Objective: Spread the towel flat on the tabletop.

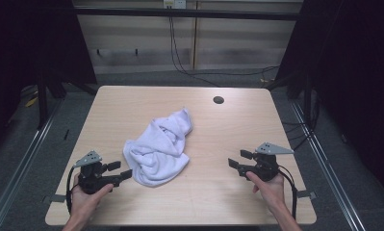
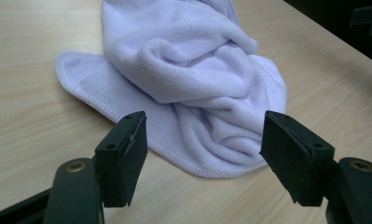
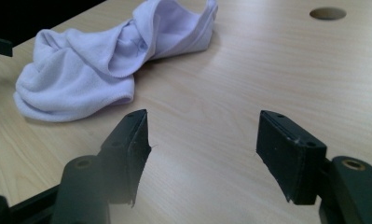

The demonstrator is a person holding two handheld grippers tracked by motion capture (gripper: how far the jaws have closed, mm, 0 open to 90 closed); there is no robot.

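A crumpled white towel (image 1: 160, 147) lies in a heap at the middle of the wooden table (image 1: 237, 125). My left gripper (image 1: 120, 171) rests near the front left, open, its jaws pointing at the towel's near edge a short way off. In the left gripper view the towel (image 2: 193, 74) lies just beyond the wide-apart jaws, with nothing between them. My right gripper (image 1: 240, 159) sits at the front right, open and empty, well apart from the towel (image 3: 95, 65), which lies to the upper left in the right gripper view.
A round cable hole (image 1: 218, 100) sits in the table near its far edge, also seen as a hole (image 3: 327, 13) in the right gripper view. Metal rails and cables run on the floor around the table. Dark curtains stand at both sides.
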